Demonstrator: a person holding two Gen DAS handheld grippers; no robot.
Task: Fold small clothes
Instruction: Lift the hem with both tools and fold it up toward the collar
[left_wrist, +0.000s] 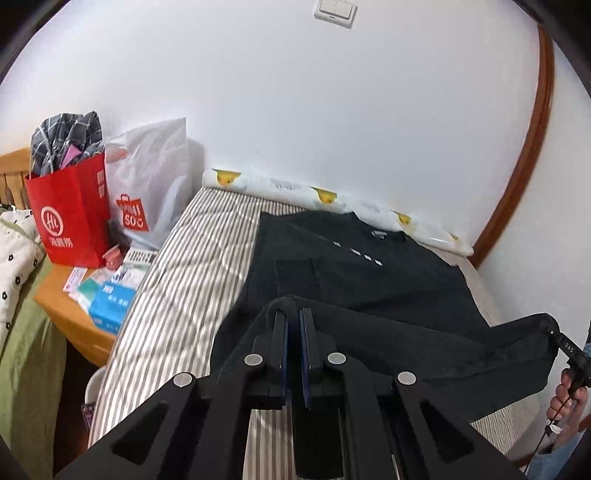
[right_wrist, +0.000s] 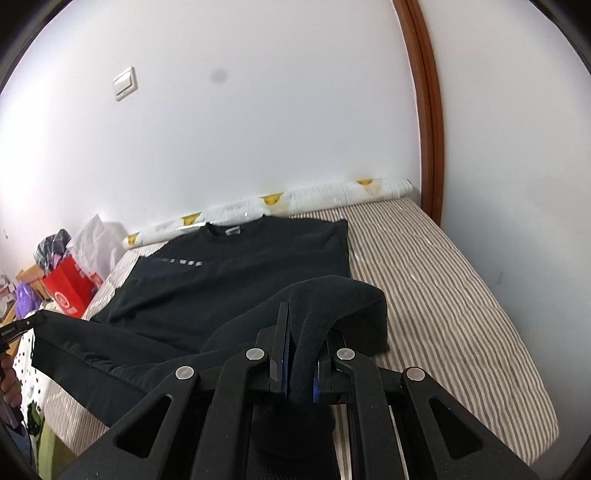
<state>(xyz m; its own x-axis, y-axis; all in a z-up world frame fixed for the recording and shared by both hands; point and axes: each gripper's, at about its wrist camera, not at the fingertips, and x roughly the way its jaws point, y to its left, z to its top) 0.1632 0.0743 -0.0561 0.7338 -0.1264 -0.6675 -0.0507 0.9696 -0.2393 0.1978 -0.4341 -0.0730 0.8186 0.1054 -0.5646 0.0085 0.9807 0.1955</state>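
A black t-shirt (left_wrist: 354, 266) (right_wrist: 236, 266) lies on a striped mattress (left_wrist: 184, 273) (right_wrist: 436, 273), collar toward the wall, small white print on the chest. Its near hem is lifted off the bed and stretched between both grippers. My left gripper (left_wrist: 293, 314) is shut on the hem's left corner, cloth wrapped over its fingertips. My right gripper (right_wrist: 301, 325) is shut on the right corner, with a thick fold of black cloth bunched between its pads. The right gripper (left_wrist: 554, 334) also shows at the left wrist view's right edge, the left gripper (right_wrist: 26, 325) at the right wrist view's left edge.
A rolled duck-print sheet (left_wrist: 332, 199) (right_wrist: 280, 203) lies along the white wall. Left of the bed, a wooden side table (left_wrist: 62, 299) carries a red bag (left_wrist: 70, 214), a white plastic bag (left_wrist: 151, 184) and small boxes. A person's hand (left_wrist: 565, 402) holds the right gripper.
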